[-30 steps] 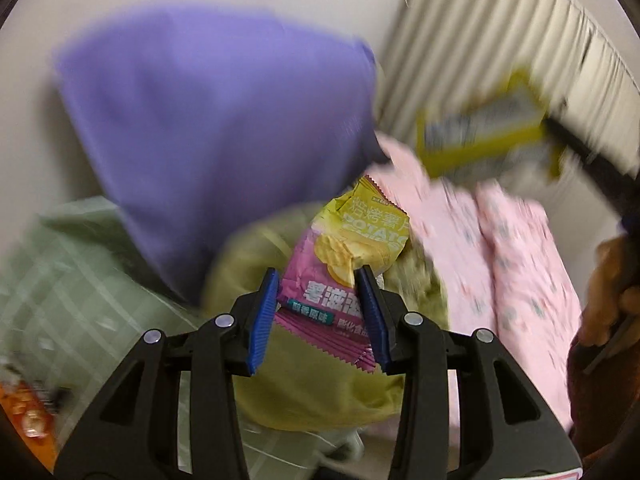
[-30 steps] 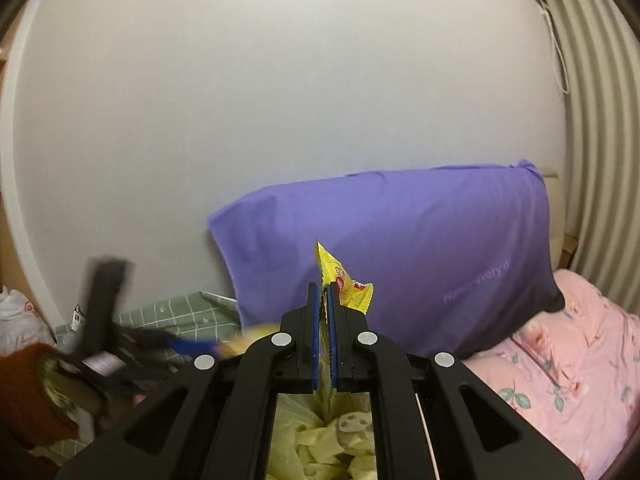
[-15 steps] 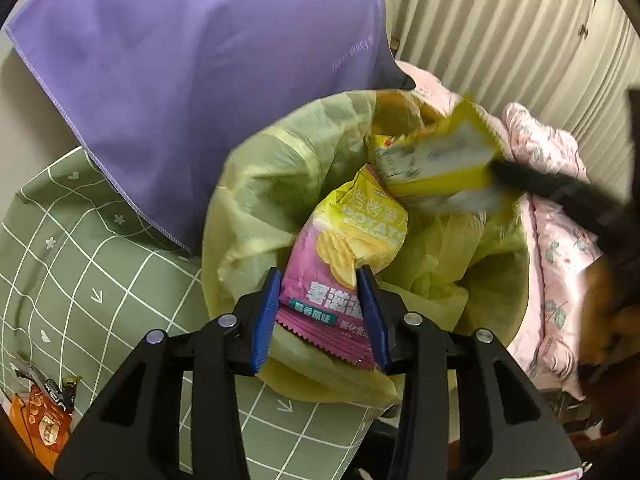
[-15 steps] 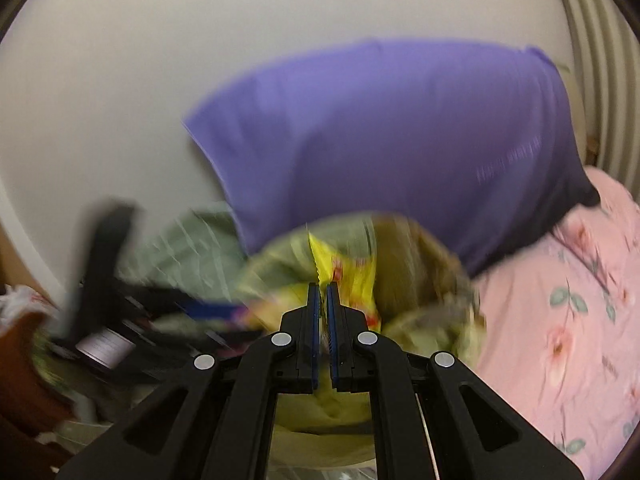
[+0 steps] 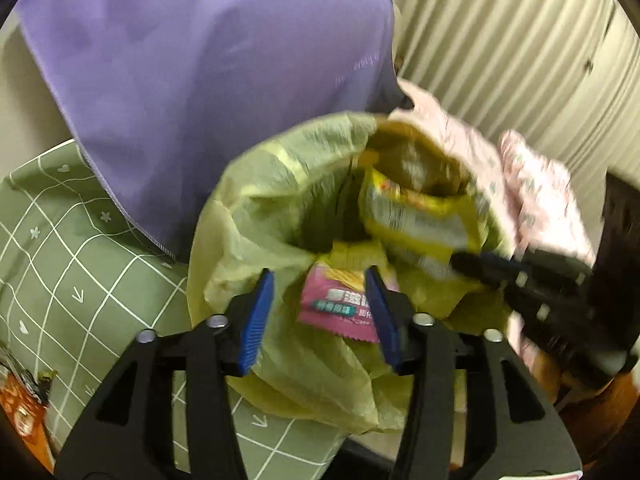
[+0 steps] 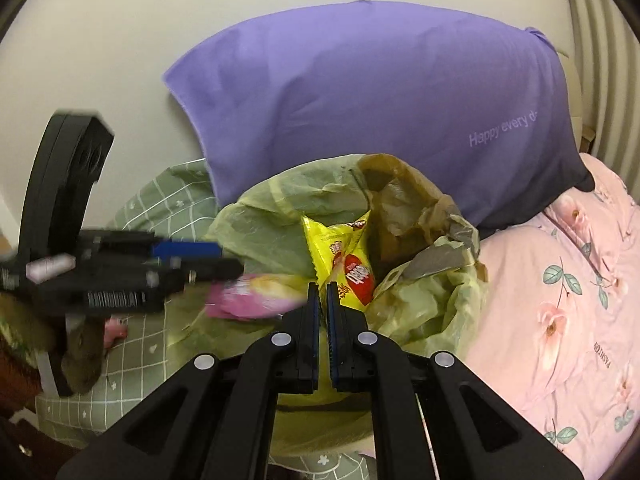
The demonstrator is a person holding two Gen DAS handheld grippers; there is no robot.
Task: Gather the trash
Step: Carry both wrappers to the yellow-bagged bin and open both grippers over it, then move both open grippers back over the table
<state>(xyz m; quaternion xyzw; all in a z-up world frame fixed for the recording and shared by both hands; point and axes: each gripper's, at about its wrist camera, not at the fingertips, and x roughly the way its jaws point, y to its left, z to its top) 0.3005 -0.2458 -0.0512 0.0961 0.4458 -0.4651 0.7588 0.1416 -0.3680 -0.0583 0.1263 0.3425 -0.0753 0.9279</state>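
A yellow-green trash bag point(image 5: 280, 200) point(image 6: 256, 208) stands open on the bed. My left gripper point(image 5: 318, 316) point(image 6: 224, 259) hangs over its mouth, and its jaws are opening. A pink snack packet point(image 5: 344, 304) point(image 6: 256, 296) sits loosely between them, slipping down into the bag, with a clear gap at the left pad. My right gripper point(image 6: 323, 292) point(image 5: 464, 260) is shut on a yellow snack packet point(image 6: 348, 264) point(image 5: 412, 216), which it holds inside the bag's mouth on the right.
A purple pillow point(image 5: 200, 60) point(image 6: 360, 100) leans on the wall behind the bag. A green checked sheet point(image 5: 60, 240) lies to the left and a pink floral quilt point(image 6: 560, 280) to the right. An orange packet point(image 5: 16, 400) lies at the sheet's left edge.
My left jaws have widened and the pink packet has slid down from between them. My right gripper has come down with the yellow packet into the bag's mouth.
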